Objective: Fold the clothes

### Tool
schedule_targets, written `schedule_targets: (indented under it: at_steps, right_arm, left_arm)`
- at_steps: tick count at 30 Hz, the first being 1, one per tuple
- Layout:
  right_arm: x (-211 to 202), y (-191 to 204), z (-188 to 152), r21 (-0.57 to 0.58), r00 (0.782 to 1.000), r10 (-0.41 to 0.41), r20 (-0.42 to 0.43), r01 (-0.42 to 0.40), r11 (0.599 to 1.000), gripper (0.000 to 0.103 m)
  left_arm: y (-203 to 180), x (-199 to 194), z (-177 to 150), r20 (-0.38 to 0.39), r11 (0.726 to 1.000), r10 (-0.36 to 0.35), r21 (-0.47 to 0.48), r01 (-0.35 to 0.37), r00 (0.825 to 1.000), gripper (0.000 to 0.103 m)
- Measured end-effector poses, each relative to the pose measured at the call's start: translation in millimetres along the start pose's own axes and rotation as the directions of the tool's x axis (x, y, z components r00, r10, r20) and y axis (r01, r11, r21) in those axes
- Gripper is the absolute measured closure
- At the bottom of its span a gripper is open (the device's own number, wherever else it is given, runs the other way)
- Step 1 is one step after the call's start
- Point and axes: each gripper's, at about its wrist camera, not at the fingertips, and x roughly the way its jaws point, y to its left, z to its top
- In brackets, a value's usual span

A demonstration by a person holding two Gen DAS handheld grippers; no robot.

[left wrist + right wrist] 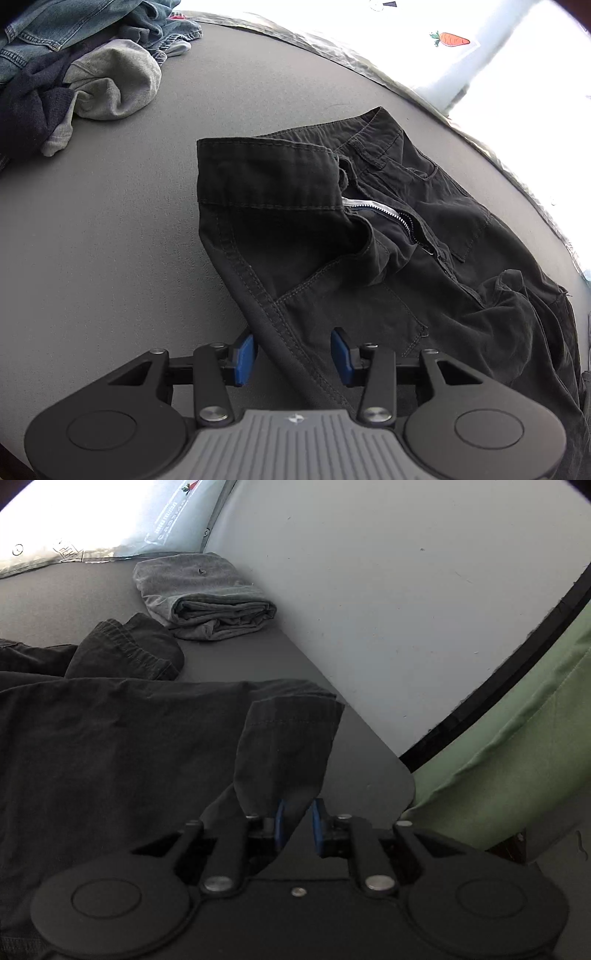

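Trousers (332,236) are spread on the grey table (110,240), side seam running diagonally between the left gripper (293,354)'s parted, untouching pads. A leg cuff (291,738) hangs in the right gripper (297,823)'s slackened jaws. A folded grey garment (207,598) lies beyond.

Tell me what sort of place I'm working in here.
Probably a room at home, set up for folding laundry: a grey table holds black trousers, an unsorted clothes pile and a folded grey garment, by a bright window with a carrot sticker.
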Motion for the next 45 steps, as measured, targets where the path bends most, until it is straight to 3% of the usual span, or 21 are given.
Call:
schedule_targets:
  at_steps: [2, 3, 5, 9, 15, 20, 25, 30, 33, 37, 40, 44, 45]
  right_arm:
    - [-3.7, 0.5, 8.7, 0.022, 0.999, -0.012, 0.045, 0.011, 1.0, 0.065]
    - [-4.4, 1.8, 16.4, 0.039, 0.997, 0.009, 0.074, -0.012, 0.999, 0.062]
    - [-5.1, 5.4, 32.4, 0.07, 0.99, 0.052, 0.129, -0.061, 0.996, 0.058]
    - [7.9, 38.2, 74.8, 0.131, 0.974, 0.165, 0.156, -0.186, 0.974, 0.056]
    - [16.7, 89.6, 127.9, 0.147, 0.935, 0.302, 0.184, -0.33, 0.932, 0.049]
    - [36.8, 126.0, 154.5, 0.03, 0.929, 0.336, 0.155, -0.345, 0.938, 0.044]
    - [76.3, 154.2, 164.3, -0.035, 0.94, 0.339, 0.046, -0.337, 0.941, 0.044]
    - [99.4, 168.7, 162.2, -0.045, 0.941, 0.337, -0.023, -0.338, 0.94, 0.039]
    - [113.0, 179.0, 162.6, -0.074, 0.945, 0.324, -0.047, -0.327, 0.942, 0.036]
    - [123.3, 185.7, 161.6, -0.083, 0.947, 0.312, -0.07, -0.318, 0.945, 0.035]
    - [132.9, 187.5, 162.4, -0.075, 0.956, 0.279, -0.087, -0.285, 0.955, 0.028]
    - [142.4, 185.7, 163.5, -0.07, 0.953, 0.285, -0.108, -0.293, 0.954, 0.027]
    - [142.5, 182.7, 164.9, -0.064, 0.941, 0.319, -0.118, -0.327, 0.943, 0.032]
  left_arm:
    - [2.3, -7.2, -3.5, -0.011, 1.0, -0.021, -0.021, 0.021, 1.0, 0.058]
    - [3.5, -12.0, -5.0, -0.013, 0.999, -0.037, -0.033, 0.036, 0.999, 0.058]
    - [2.4, -23.7, -5.2, 0.008, 0.996, -0.072, -0.043, 0.072, 0.997, 0.058]
    - [-8.3, -38.7, 20.4, 0.087, 0.993, -0.109, -0.025, 0.112, 0.99, 0.058]
    - [-38.7, -15.1, 82.1, 0.159, 0.995, -0.099, -0.017, 0.103, 0.982, 0.058]
    - [-74.1, 24.8, 122.8, 0.152, 0.998, -0.04, 0.057, 0.032, 0.988, 0.056]
    - [-95.2, 73.0, 155.9, 0.114, 0.996, -0.009, 0.086, -0.001, 0.993, 0.054]
    - [-119.0, 105.8, 183.1, 0.135, 0.983, 0.01, 0.179, -0.034, 0.991, 0.037]
    - [-126.9, 120.7, 195.5, 0.128, 0.976, -0.004, 0.217, -0.024, 0.992, 0.027]
    - [-146.6, 139.4, 212.3, 0.106, 0.962, -0.063, 0.273, 0.032, 0.992, 0.027]
    - [-167.1, 152.8, 222.7, 0.091, 0.941, -0.084, 0.336, 0.049, 0.992, 0.022]
    - [-180.4, 174.3, 230.2, 0.082, 0.939, -0.044, 0.345, 0.013, 0.996, 0.027]
    - [-182.0, 174.5, 229.6, 0.103, 0.942, -0.013, 0.335, -0.023, 0.995, 0.038]
